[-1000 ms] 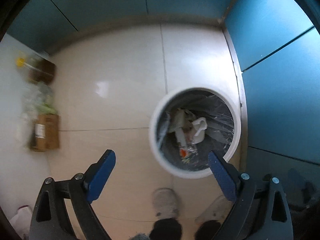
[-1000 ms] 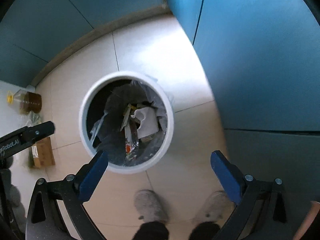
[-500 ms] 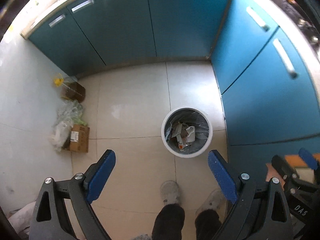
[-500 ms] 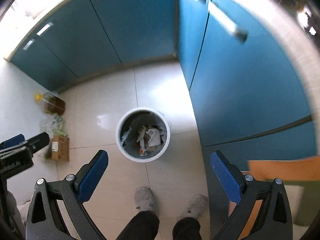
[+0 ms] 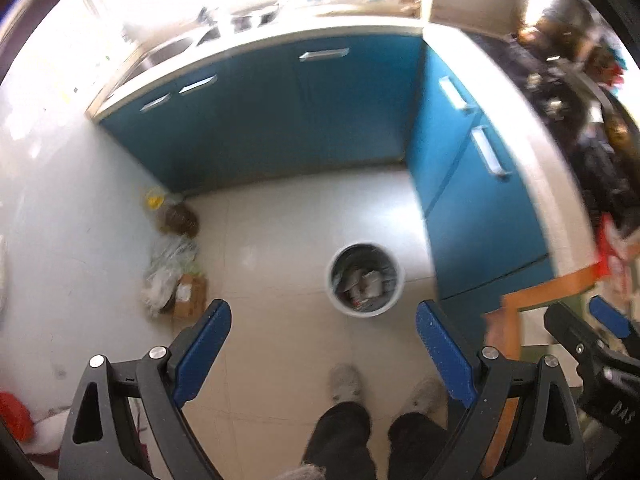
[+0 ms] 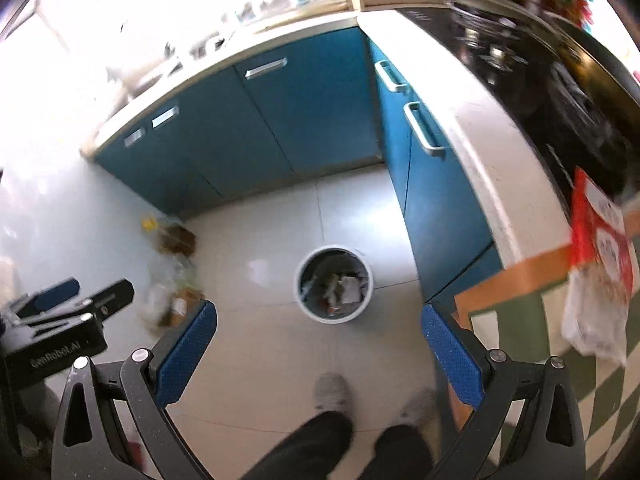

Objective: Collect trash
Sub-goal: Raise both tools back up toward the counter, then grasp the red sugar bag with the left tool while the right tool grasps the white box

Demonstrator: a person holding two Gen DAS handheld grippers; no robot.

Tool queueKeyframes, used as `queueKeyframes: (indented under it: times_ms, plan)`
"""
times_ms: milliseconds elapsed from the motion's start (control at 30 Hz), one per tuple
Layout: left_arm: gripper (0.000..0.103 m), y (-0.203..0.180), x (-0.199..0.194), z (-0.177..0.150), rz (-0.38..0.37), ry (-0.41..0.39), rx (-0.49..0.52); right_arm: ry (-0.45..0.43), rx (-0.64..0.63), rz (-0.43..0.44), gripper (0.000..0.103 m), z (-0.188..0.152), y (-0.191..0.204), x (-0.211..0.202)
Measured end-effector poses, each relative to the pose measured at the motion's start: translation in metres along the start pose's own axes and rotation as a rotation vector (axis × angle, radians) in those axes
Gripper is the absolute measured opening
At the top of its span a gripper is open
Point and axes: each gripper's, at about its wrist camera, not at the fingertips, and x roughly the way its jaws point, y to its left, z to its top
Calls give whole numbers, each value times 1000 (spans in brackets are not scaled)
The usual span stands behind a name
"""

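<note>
A round white bin (image 5: 365, 285) with a dark liner holds crumpled paper and wrappers; it stands on the tiled floor far below, also in the right wrist view as the bin (image 6: 334, 285). My left gripper (image 5: 323, 354) hangs open high above the floor with nothing between its blue pads. My right gripper (image 6: 318, 350) is open and empty too, at about the same height. A red and white plastic packet (image 6: 600, 264) lies on the checked tablecloth (image 6: 588, 392) at the right edge.
Blue cabinets (image 6: 304, 120) line the back and right under a pale counter (image 6: 472, 128). A box, bags and an oil bottle (image 5: 176, 220) sit by the left wall. The person's legs and shoes (image 5: 344, 384) are below. The other gripper (image 6: 60, 332) shows at left.
Both grippers have risen well away from the bin, which now looks small. Counters, sink and the table with the packet have come into view. Both stay open.
</note>
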Motion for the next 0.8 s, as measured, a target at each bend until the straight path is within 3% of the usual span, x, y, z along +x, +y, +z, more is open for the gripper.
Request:
queueKeyframes:
  times_ms: [167,300,367,500,633,667,733,767,800]
  plan:
    - [94,-88,-10,15,-144,-2,123,-70,224,-8,103,-3,-92,-52]
    - [94,-196,14,19,-297,102,257,-126,416,-110,103,-27,-190,-99]
    - [94,-253,35,16,-323,163,319,-145,513,-170,103,-48,-238,-119]
    - [94,-352,80,5,-300,257,446,-189,705,-296,103,-94,-337,-154]
    - [93,-409,103,-10,-267,297,512,-207,830,-383,103,-127,-416,-183]
    - [90,-420,104,-12,-255,285,518,-210,845,-402,103,-130,-429,-187]
    - [66,-432,100,-15,-259,254,519,-218,869,-432,103,-138,-457,-196]
    - [66,-441,96,-17,-225,226,530,-217,872,-445,103,-141,-467,-199]
    - [57,-449,94,-19,-214,206,543,-216,876,-464,103,-142,-480,-202]
